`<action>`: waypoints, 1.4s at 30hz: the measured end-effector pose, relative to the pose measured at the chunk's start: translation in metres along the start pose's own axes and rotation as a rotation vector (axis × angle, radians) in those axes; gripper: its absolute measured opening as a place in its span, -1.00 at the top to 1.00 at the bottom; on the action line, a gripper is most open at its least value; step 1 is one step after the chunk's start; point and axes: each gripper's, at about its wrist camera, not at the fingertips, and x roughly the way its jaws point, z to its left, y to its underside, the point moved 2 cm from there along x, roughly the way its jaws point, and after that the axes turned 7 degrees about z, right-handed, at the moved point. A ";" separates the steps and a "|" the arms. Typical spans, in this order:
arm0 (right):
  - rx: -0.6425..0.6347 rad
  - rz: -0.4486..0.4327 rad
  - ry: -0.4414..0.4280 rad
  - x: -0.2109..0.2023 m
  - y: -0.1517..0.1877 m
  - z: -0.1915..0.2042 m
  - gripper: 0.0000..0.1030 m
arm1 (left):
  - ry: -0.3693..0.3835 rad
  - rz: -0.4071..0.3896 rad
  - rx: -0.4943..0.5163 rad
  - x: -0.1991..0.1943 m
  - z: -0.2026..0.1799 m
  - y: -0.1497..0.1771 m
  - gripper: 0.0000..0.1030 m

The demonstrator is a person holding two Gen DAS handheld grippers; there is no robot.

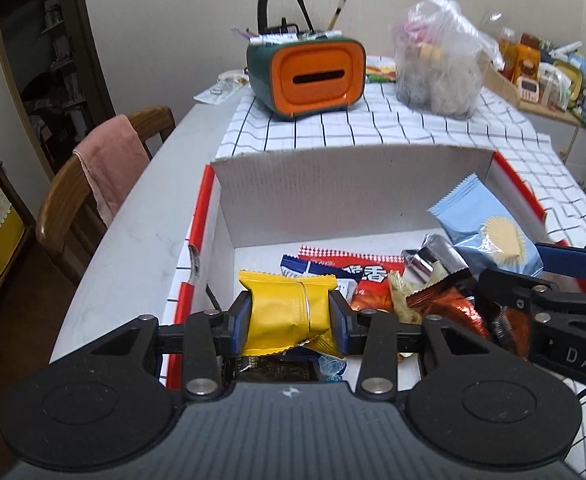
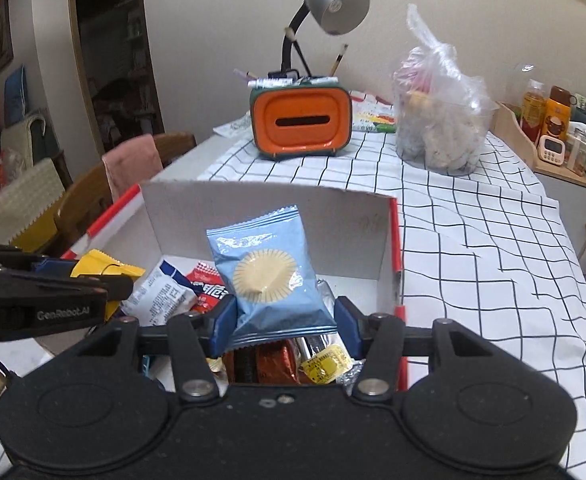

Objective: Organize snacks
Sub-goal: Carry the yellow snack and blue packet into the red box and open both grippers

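The left gripper [image 1: 290,312] pinches a yellow packet [image 1: 289,304] between its blue pads, held above the near left part of the box [image 1: 333,184]. The right gripper [image 2: 286,326] pinches a blue packet [image 2: 267,268] by its lower end, the packet standing upright over the box's right half. The two grippers sit close side by side, with little room between them.

The box is open-topped, with a white back wall rising tall and red-edged side walls lower. Loose snacks [image 1: 373,280] cover the near and right floor; the far floor by the back wall is bare. The box's left wall runs along the bench [image 1: 141,240] near its left edge, where a chair [image 1: 93,184] stands. Beyond the back wall, the checked cloth [image 2: 473,240] lies open up to an orange holder [image 2: 301,120] and a plastic bag [image 2: 441,120].
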 end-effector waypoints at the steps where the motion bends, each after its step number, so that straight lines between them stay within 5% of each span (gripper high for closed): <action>1: -0.005 0.010 -0.002 0.003 0.000 0.001 -0.02 | -0.003 0.004 0.001 0.003 0.000 0.000 0.23; 14: -0.016 0.037 -0.010 0.012 -0.001 0.002 -0.02 | -0.005 0.026 0.009 0.017 -0.003 0.004 0.19; 18: 0.002 0.020 -0.031 0.005 0.000 0.001 -0.10 | -0.008 0.001 0.012 0.010 -0.004 0.008 -0.29; 22: 0.020 0.000 -0.054 -0.006 0.003 0.000 -0.19 | 0.004 -0.021 0.017 -0.001 -0.004 0.012 -0.38; 24: 0.023 -0.006 -0.065 -0.012 0.005 0.000 -0.24 | 0.015 -0.033 0.011 -0.008 -0.002 0.014 -0.49; 27: 0.032 -0.026 -0.076 -0.023 0.009 0.000 -0.64 | 0.033 -0.054 0.005 -0.018 -0.001 0.018 -0.60; 42: 0.006 -0.083 -0.153 -0.074 0.032 0.010 -0.99 | 0.112 -0.110 -0.014 -0.064 0.008 0.047 -0.73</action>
